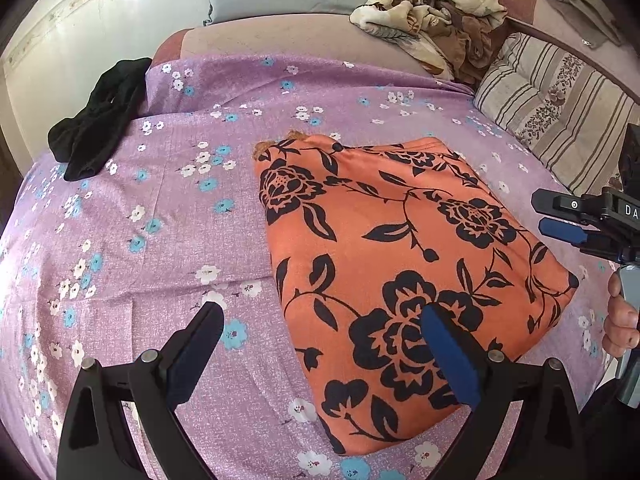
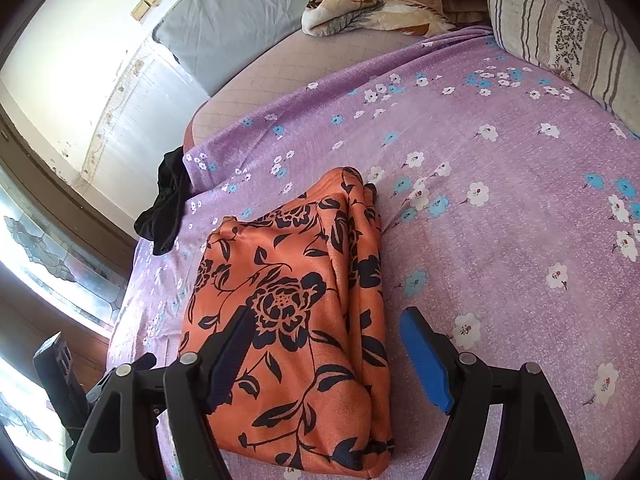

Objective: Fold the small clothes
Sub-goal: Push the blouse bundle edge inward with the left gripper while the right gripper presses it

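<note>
An orange garment with a black flower print [image 1: 400, 264] lies folded into a thick rectangle on the purple flowered bedsheet [image 1: 180, 208]. It also shows in the right wrist view [image 2: 296, 312], with its stacked layers on the right side. My left gripper [image 1: 324, 320] is open and empty, hovering over the garment's near left edge. My right gripper [image 2: 326, 324] is open and empty, above the garment's near end. The right gripper also shows at the right edge of the left wrist view [image 1: 560, 220], beside the garment.
A black garment [image 1: 96, 120] lies crumpled at the sheet's far left edge. A rumpled beige flowered blanket [image 1: 432, 8] and a striped pillow [image 1: 560, 104] lie at the back right. A grey pillow [image 2: 236, 12] leans against the wall. A window [image 2: 48, 264] is on the left.
</note>
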### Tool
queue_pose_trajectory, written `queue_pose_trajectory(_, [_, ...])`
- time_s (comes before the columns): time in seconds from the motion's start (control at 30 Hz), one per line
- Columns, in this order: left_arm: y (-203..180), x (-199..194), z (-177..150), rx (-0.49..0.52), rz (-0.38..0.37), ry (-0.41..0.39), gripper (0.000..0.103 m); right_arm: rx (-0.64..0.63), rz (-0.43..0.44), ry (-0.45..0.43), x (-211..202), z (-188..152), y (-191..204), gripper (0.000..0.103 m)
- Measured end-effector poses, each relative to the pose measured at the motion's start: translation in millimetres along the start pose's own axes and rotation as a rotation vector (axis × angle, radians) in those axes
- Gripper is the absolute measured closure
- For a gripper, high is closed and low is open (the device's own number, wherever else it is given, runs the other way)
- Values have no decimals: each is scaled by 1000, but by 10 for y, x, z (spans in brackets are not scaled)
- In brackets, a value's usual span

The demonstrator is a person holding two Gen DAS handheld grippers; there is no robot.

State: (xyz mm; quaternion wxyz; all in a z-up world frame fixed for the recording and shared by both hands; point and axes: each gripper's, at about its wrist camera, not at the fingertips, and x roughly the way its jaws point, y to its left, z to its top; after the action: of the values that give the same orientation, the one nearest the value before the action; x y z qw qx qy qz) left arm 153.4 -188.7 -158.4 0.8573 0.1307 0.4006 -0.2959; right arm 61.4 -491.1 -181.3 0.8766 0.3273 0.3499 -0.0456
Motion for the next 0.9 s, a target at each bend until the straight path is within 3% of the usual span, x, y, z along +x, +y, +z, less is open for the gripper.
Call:
queue_pose_trajectory(0.17, [16, 90, 64, 18, -10, -3, 4, 12, 6, 11, 64, 30, -51, 25])
queue_pose_trajectory(0.53, [60, 366, 117, -25, -165, 75, 4, 133, 109, 61, 240, 138, -295, 25])
queue_pose_trajectory(0.9, [-68, 479, 138, 15, -173, 97, 4, 154, 112, 110, 346, 181, -396, 25])
